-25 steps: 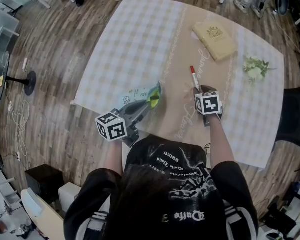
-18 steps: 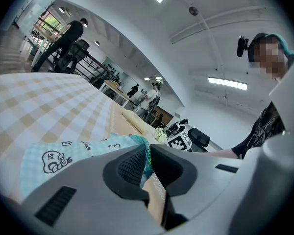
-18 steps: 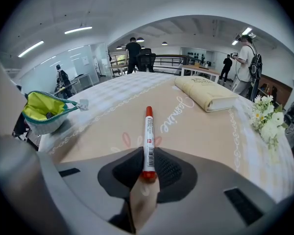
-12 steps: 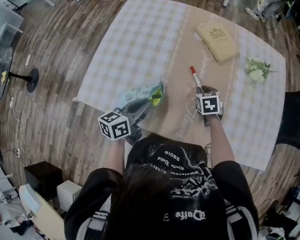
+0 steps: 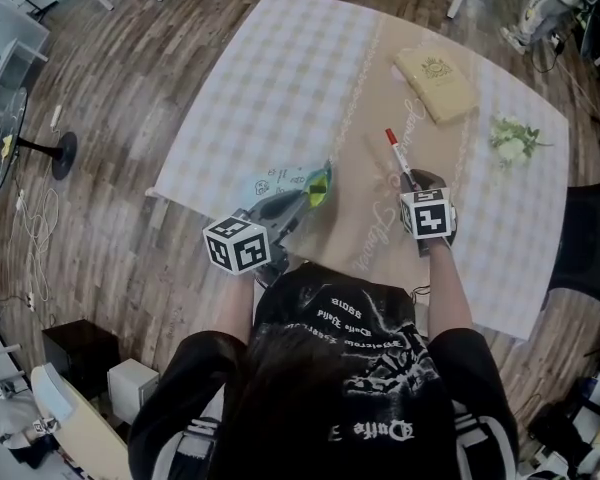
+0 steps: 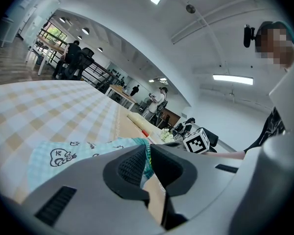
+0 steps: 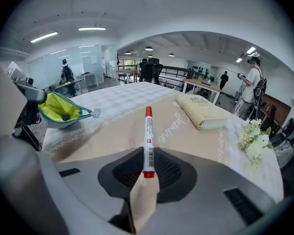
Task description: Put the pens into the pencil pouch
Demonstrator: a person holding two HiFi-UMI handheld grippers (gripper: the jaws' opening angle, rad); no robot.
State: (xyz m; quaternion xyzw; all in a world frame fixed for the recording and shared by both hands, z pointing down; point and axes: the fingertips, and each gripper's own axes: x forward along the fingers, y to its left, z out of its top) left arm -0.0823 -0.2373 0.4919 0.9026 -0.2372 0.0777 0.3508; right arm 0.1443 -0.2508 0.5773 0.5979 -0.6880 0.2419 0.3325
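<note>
Right gripper view looks along the right gripper (image 7: 147, 169), whose jaws have just been closing and are now clamped on the lower end of a white pen (image 7: 148, 133). The barrel runs straight ahead between the pads, and its red cap points away over the tan runner (image 7: 137, 126) down the middle of the checked tablecloth (image 7: 122, 98). To the left in that view the pencil pouch (image 7: 62, 110) gapes with its yellow-green lining showing inside a teal zip edge, well apart from the pen. The left gripper (image 6: 149, 161) is pinched shut on the pouch's teal rim, and the light cloth printed with small drawings spreads out beyond its jaws. From the head view, the pouch sits near the table's near-left edge and the pen toward the middle, with both grippers close to the person's body. Farther off on the runner lies a cream book (image 7: 202, 112), and a small bunch of white flowers (image 7: 252, 140) rests to its right.
</note>
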